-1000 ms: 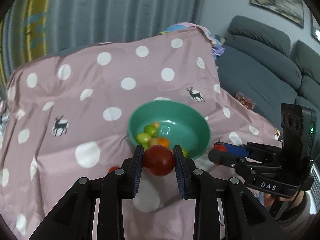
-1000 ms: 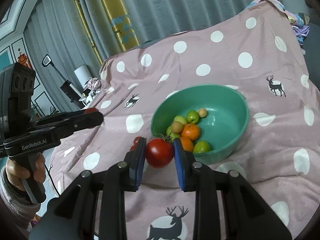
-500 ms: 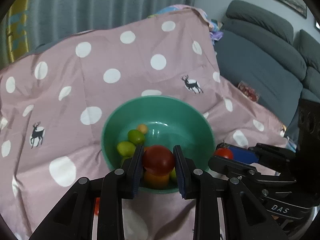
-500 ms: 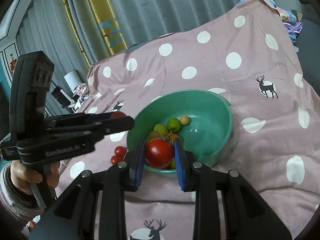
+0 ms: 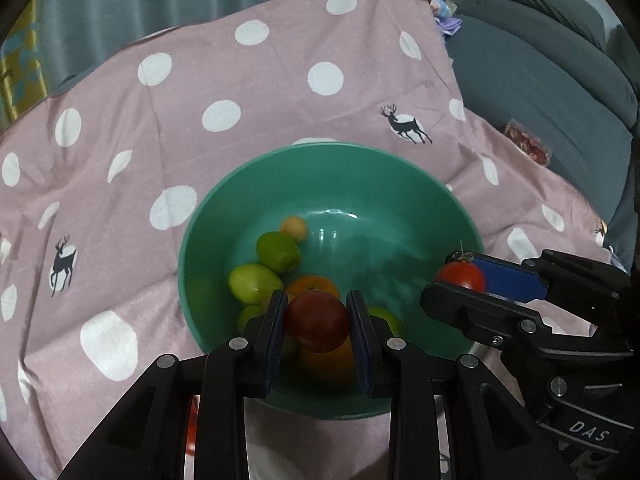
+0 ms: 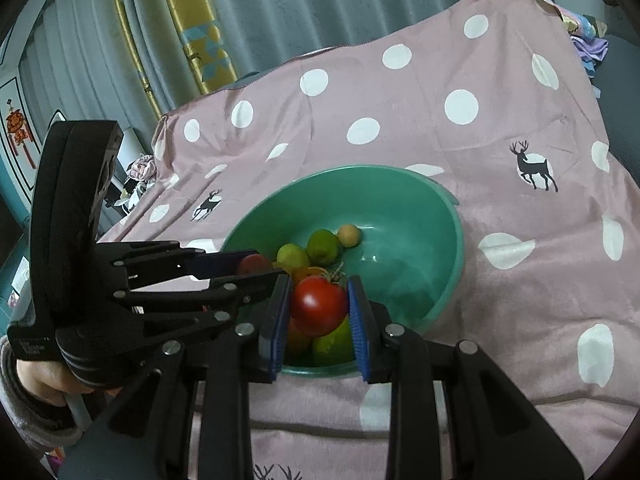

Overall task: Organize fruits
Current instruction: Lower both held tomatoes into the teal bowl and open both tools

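Left gripper (image 5: 316, 322) pinching a dark tomato (image 5: 317, 320) and right gripper (image 6: 319, 306) pinching a red tomato (image 6: 319, 305), both over the near part of the bowl (image 5: 400, 184), with green fruit (image 5: 278, 252) just beyond on the dotted cloth (image 5: 240, 92).

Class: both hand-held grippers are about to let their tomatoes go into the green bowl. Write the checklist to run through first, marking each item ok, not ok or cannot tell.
1. Left hand-held gripper shut on its dark red tomato: ok.
2. Right hand-held gripper shut on its bright red tomato: ok.
3. Both tomatoes over the green bowl: ok.
4. Bare bowl floor for landing: ok, on the side away from the fruit pile.
5. Drop height low enough: cannot tell.
6. The two grippers apart from each other: ok.
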`<state>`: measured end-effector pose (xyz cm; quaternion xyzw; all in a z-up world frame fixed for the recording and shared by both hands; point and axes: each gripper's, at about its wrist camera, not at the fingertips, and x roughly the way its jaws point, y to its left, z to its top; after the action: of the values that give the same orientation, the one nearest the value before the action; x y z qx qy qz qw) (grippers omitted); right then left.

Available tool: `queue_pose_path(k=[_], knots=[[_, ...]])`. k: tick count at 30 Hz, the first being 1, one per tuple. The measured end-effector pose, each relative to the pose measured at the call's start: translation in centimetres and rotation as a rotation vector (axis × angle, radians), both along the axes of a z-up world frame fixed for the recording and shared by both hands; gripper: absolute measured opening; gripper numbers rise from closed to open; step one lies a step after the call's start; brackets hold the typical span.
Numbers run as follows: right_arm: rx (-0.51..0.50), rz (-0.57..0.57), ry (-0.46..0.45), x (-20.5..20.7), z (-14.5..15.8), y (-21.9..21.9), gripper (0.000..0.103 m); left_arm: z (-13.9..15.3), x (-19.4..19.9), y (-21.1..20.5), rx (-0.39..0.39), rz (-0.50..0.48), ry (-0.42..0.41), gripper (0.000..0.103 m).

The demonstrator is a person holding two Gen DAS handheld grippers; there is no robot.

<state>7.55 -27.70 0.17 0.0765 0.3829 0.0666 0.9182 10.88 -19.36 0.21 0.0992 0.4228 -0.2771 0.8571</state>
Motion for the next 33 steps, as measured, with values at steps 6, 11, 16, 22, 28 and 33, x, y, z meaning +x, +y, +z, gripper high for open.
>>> queue_pose_path(k=[6, 11, 16, 22, 28, 33], knots=[[-0.003, -0.001, 0.011, 0.46, -0.43, 0.0, 0.029, -0.52, 0.25, -0.29, 0.02, 0.003, 0.0, 0.03], [-0.005, -0.002, 0.015, 0.54, -0.52, 0.0, 0.029, -0.79, 0.44, -0.38, 0.029, 0.005, 0.005, 0.03], [-0.002, -0.011, 0.017, 0.62, -0.68, -0.18, 0.03, -0.88, 0.5, -0.42, 0.033, 0.006, 0.005, 0.03], [-0.013, -0.005, 0.013, 0.72, -0.52, 0.02, 0.029, -1.03, 0.61, -0.39, 0.041, 0.008, 0.006, 0.03], [-0.01, -0.012, 0.011, 0.54, -0.52, -0.03, 0.03, -0.86, 0.58, -0.4, 0.037, 0.01, -0.002, 0.03], [-0.002, -0.028, 0.008, 0.2, -0.34, -0.24, 0.03, -0.4, 0.18, -0.28, 0.04, 0.008, -0.015, 0.031]])
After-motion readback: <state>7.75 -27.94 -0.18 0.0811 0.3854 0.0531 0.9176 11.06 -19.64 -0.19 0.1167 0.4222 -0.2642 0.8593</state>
